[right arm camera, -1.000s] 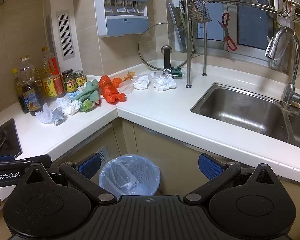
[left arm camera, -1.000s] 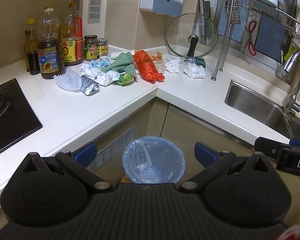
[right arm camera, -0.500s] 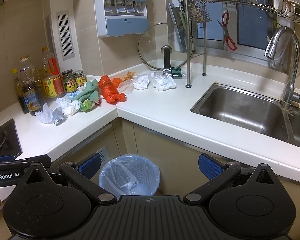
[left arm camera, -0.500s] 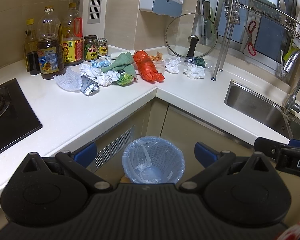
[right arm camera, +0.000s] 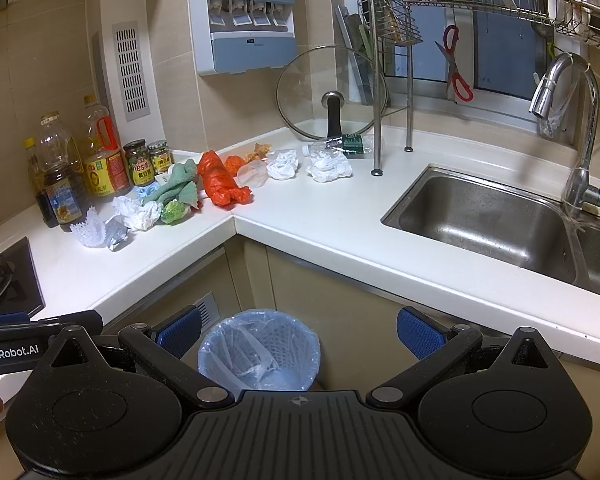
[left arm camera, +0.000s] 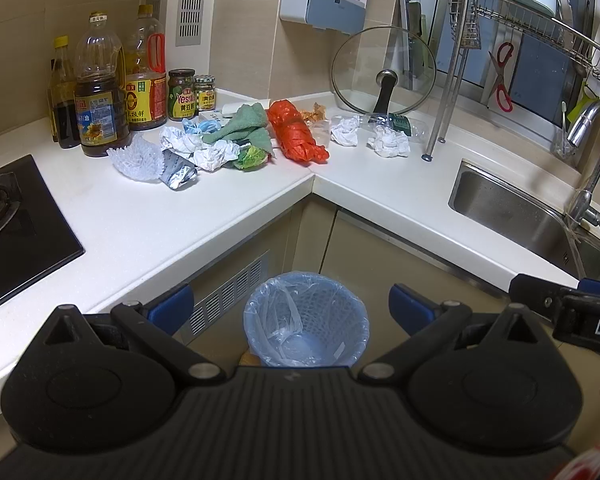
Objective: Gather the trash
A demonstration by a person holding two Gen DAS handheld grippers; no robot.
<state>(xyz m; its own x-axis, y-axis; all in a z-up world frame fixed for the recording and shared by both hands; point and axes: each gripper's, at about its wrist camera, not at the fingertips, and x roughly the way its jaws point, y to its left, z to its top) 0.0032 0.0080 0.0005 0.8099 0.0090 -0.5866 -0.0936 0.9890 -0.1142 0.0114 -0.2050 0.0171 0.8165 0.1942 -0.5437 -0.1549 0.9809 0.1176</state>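
While nothing is grasped, left wrist view: left gripper (left arm camera: 290, 307) spread wide, empty, above lined bin (left arm camera: 306, 320); trash pile (left arm camera: 220, 142) on counter corner, within reach; right wrist view: right gripper (right arm camera: 298, 330) likewise agape, unloaded, poised over bin; crumpled paper (right arm camera: 328, 166) near sink (right arm camera: 480, 220).

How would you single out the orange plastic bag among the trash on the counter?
Find the inner corner of the white countertop, in front of the glass lid. The orange plastic bag lies there, right of the green cloth. It is the only bright orange, glossy bundle; the crumpled papers nearby are white.
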